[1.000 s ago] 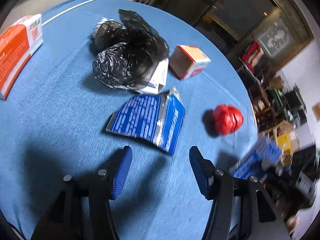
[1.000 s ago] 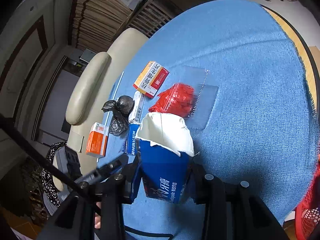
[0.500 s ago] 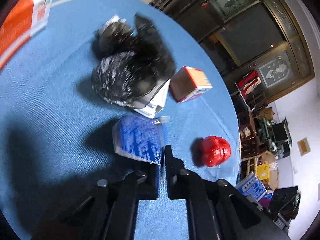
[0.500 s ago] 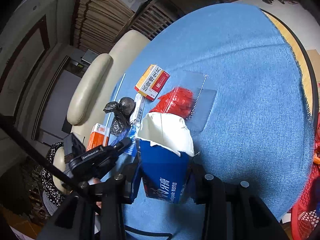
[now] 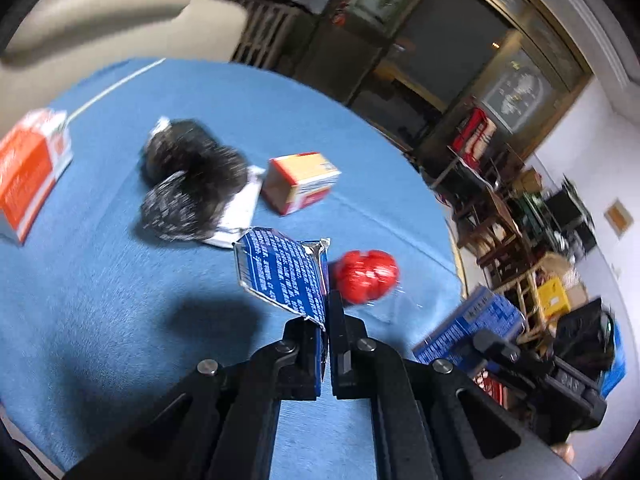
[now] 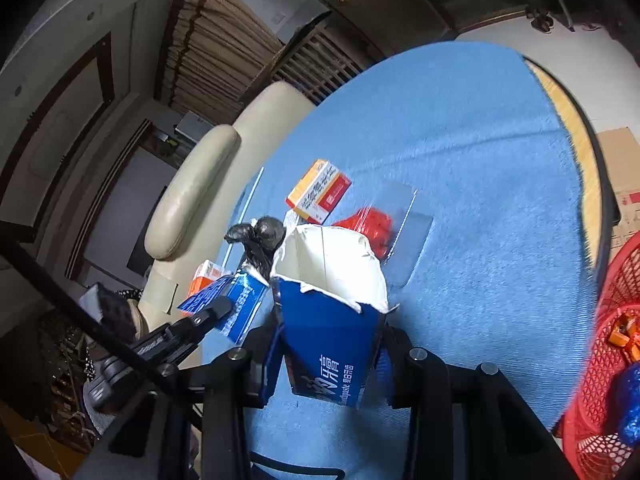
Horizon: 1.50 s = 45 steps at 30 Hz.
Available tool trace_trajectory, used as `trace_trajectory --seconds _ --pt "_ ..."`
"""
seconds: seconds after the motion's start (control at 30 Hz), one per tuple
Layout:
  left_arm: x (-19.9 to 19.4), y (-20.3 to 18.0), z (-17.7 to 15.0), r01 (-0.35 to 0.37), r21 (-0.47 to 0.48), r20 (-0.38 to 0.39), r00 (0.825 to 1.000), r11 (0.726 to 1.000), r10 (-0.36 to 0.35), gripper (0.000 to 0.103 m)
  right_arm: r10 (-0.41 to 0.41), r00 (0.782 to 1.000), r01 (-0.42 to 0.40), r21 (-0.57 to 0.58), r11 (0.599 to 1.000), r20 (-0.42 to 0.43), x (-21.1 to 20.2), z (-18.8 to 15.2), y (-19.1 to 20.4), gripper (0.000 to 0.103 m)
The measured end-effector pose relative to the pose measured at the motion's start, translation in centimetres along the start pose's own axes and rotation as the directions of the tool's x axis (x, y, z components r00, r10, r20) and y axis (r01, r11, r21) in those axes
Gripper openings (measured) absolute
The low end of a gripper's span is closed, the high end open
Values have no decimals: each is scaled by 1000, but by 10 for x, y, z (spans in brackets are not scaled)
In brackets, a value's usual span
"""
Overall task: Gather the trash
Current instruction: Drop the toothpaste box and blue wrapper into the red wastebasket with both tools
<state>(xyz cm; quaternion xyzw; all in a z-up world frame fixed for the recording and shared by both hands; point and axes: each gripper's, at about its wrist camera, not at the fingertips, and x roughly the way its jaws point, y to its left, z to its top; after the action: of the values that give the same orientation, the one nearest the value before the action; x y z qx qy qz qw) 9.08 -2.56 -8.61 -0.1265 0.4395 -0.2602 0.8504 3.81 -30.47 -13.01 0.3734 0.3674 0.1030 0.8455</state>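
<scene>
Left gripper [image 5: 327,312] clamped tight on the near edge of a flat blue wrapper [image 5: 282,272], fingers pressed nearly together with only the foil between them; wrapper lifted clear of the blue tablecloth [image 5: 100,300] and tilted up, its dark shadow cast on the cloth below and to the left. Right gripper [image 6: 328,344] closed around a torn blue toothpaste box [image 6: 332,332], open white-lined end pointing up and away, fingers set just as wide as the box and pressing its two sides. Seen from the right wrist, same wrapper [image 6: 230,304] hanging off the left gripper's tip [image 6: 218,308], just left of the box. Left on the cloth, toward the middle: a crumpled black bag [image 5: 192,184] lying on a white paper slip [image 5: 240,212], a small orange and white carton [image 5: 300,184] open at one end just beside it, and a red crumpled wrapper [image 5: 366,276] inside a clear plastic sleeve (sleeve plainer from the right wrist [image 6: 408,236]). Nearer the far left edge, a bigger orange and white box [image 5: 30,172], with a thin white stick [image 5: 116,86] beyond it near the rim. Off the table's right edge, a red mesh basket [image 6: 612,344] holding something orange and something blue, too blurred to name. Cream padded chair [image 6: 192,192] against the far left rim.
</scene>
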Motion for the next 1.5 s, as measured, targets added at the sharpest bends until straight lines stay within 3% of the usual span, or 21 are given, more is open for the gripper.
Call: trace_trajectory --seconds 0.3,0.8,1.17,1.37,1.5 --pt "-12 -74 -16 6 217 23 1000 976 -11 3 -18 994 16 19 1000 106 -51 2 -19 42" --pt "0 -170 -45 61 427 -28 998 902 -54 3 -65 965 52 55 997 253 -149 -17 -65 42" --pt "33 -238 -79 145 546 -161 985 825 -66 3 -128 940 90 134 987 317 -203 -29 -111 42" --pt "60 -270 -104 197 594 -266 963 780 -41 3 -167 930 100 213 972 326 -224 -37 -143 42" --pt "77 -283 -114 228 600 -328 944 767 -25 3 -183 930 97 269 958 319 -232 -43 -164 46"
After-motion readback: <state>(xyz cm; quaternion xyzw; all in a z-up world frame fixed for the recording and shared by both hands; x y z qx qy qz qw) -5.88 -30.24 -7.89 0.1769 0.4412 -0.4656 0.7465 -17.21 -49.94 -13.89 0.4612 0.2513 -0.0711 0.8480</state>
